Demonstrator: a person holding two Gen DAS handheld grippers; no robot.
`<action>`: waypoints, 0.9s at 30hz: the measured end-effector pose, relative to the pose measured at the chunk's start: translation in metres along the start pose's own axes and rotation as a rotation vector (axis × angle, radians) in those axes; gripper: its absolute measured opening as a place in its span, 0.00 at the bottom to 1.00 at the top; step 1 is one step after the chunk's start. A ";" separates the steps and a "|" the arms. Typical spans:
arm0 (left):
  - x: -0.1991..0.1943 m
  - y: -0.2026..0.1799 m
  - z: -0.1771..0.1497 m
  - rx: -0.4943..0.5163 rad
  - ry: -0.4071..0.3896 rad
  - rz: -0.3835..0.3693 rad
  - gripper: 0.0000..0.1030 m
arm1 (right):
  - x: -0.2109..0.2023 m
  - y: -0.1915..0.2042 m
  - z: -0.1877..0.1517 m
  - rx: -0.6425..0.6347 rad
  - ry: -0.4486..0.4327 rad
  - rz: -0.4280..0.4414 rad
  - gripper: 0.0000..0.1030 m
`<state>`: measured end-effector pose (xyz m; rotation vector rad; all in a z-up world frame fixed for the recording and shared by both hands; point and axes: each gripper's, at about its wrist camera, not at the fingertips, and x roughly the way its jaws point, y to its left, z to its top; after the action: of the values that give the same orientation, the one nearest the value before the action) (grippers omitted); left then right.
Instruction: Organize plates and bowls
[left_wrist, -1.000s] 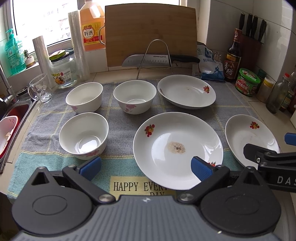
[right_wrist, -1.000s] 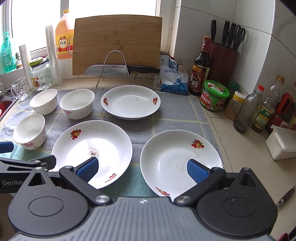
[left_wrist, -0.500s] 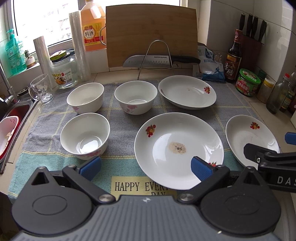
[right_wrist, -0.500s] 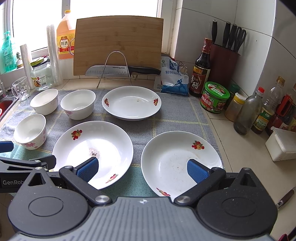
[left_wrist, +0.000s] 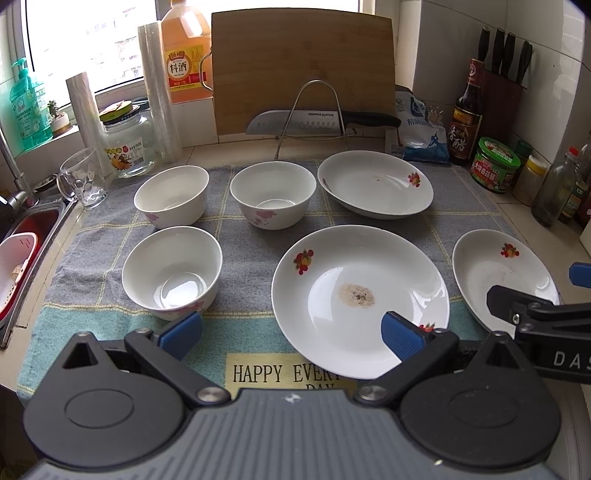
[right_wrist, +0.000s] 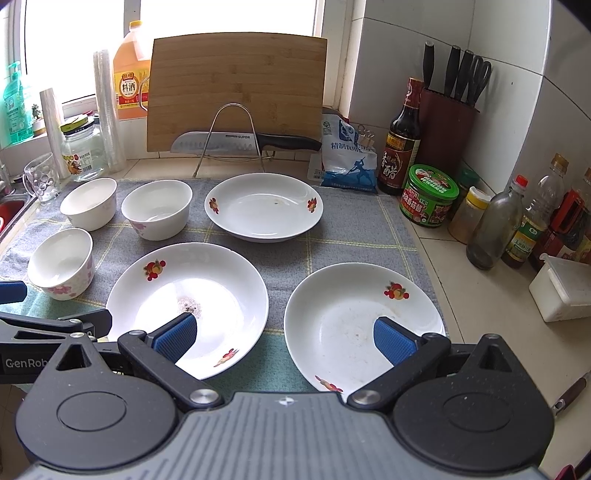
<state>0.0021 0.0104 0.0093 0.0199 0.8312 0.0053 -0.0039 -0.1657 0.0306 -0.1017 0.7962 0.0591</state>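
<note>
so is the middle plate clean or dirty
Dirty: the middle plate has a brownish speckled residue patch at its centre. It sits flat on the towel, and nothing is stacked on it.

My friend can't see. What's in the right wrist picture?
The open right gripper hovers over two plates, the near left plate and near right plate. Farther back on the towel sit a third plate and three bowls.
</note>
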 end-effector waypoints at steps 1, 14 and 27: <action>0.000 0.000 0.000 0.001 -0.001 -0.001 0.99 | 0.000 0.000 0.000 0.001 -0.001 0.001 1.00; -0.001 0.002 0.000 0.002 -0.018 -0.015 0.99 | -0.004 -0.001 0.002 0.004 -0.010 -0.002 1.00; 0.002 0.011 0.005 0.067 -0.033 -0.069 0.99 | -0.008 0.005 0.003 0.011 -0.056 -0.013 1.00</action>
<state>0.0072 0.0211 0.0116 0.0539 0.7986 -0.0878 -0.0083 -0.1605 0.0378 -0.0946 0.7394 0.0447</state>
